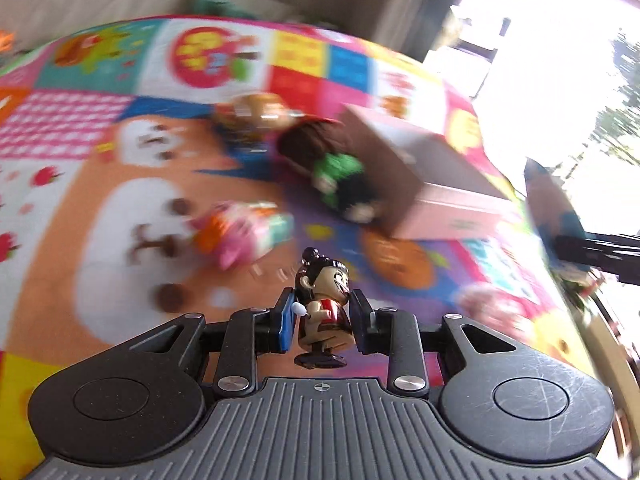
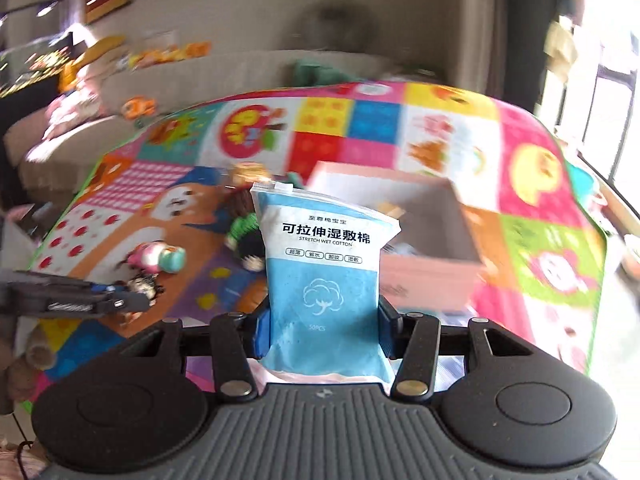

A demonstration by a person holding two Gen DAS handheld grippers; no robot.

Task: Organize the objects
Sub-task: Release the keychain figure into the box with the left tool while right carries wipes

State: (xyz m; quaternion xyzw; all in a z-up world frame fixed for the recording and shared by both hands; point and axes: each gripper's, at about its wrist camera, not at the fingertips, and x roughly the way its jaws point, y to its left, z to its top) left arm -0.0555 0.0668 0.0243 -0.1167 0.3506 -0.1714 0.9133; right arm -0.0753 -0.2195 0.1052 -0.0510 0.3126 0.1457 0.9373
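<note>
A patchwork play mat in loud colours covers the floor; motion blur smears its cartoon panels, so none of its printing can be read. On it sits a pink open-topped box, its contents too blurred to name. Left of the box lies a dark-haired doll in green, streaked in both views, and nearer the left edge a pink and teal toy, equally soft. Beyond the doll a round brown and yellow toy is only a smudge.

The right gripper pinches a blue pouch upright between its blue pads, above the mat and in front of the box; its bottom edge is hidden behind the gripper body. The label reads "STRETCH WET COTTON" under Chinese characters, with "50PCS" near the foot.

The left gripper is pressed tight on a small figurine with a black topknot, held upright above the mat.
</note>
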